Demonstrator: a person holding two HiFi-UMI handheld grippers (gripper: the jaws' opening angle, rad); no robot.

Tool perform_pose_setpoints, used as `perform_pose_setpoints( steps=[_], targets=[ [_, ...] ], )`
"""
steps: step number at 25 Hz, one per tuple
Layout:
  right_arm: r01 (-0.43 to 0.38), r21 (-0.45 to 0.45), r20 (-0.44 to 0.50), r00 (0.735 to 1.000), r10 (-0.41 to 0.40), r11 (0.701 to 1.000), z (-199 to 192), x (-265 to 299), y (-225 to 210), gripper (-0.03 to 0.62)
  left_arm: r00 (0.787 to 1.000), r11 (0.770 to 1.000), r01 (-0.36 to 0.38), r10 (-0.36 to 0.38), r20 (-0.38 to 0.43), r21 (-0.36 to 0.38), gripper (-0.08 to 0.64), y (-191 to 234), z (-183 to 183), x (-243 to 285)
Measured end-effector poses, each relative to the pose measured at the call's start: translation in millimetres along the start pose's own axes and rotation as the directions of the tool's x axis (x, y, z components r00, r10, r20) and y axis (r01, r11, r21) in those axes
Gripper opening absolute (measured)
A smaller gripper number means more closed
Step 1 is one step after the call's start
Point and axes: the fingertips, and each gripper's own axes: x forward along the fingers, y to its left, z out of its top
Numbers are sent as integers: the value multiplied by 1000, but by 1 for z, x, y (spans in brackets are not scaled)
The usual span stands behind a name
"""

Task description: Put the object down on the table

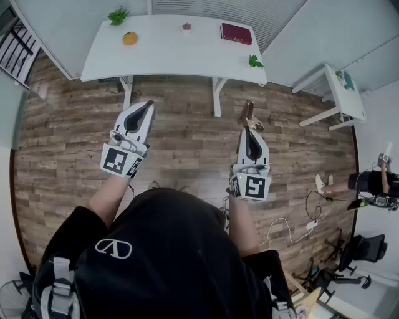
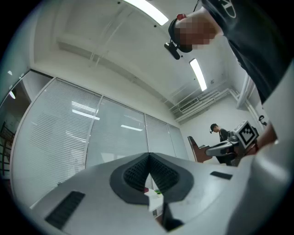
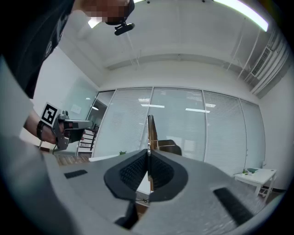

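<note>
My right gripper [image 1: 250, 129] is shut on a thin brown wooden object [image 1: 248, 114] that sticks out past its tips above the wooden floor. In the right gripper view the brown object [image 3: 150, 133] stands upright as a narrow plate, clamped between the closed jaws of that gripper [image 3: 148, 152]. My left gripper [image 1: 149, 104] is held at about the same height to the left, shut with nothing in it. Its jaws meet in the left gripper view [image 2: 149, 155]. The white table [image 1: 168, 59] lies ahead of both grippers, some way off.
On the table are an orange round thing [image 1: 129, 38], a dark red book [image 1: 236, 33], a small pink item [image 1: 186, 27] and two green plants [image 1: 117, 15] [image 1: 255, 61]. A second small white table [image 1: 346, 93] stands at the right, where a person [image 1: 368, 182] sits among cables.
</note>
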Motion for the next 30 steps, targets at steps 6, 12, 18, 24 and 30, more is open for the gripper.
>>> perform_pose_setpoints(
  steps=[6, 12, 18, 24, 30],
  targets=[
    [5, 1, -5, 1000, -5, 1000, 0, 0, -3, 5, 1000, 1000, 6, -6, -1, 5, 5, -4, 2, 2],
    [-10, 33, 23, 1000, 9, 999, 1, 1, 1, 6, 1000, 1000, 6, -6, -1, 3, 5, -2, -1, 2],
    [-24, 31, 42, 999, 23, 999, 7, 2, 1, 5, 1000, 1000, 10, -10, -8, 0, 5, -5, -3, 4],
    [-31, 42, 42, 999, 29, 999, 5, 4, -6, 6, 1000, 1000, 2, -2, -10, 8, 5, -7, -3, 10],
    [-63, 48, 49, 997, 61, 997, -4, 2, -22, 5, 1000, 999, -25, 25, -14, 27, 5, -23, -6, 17]
  ],
)
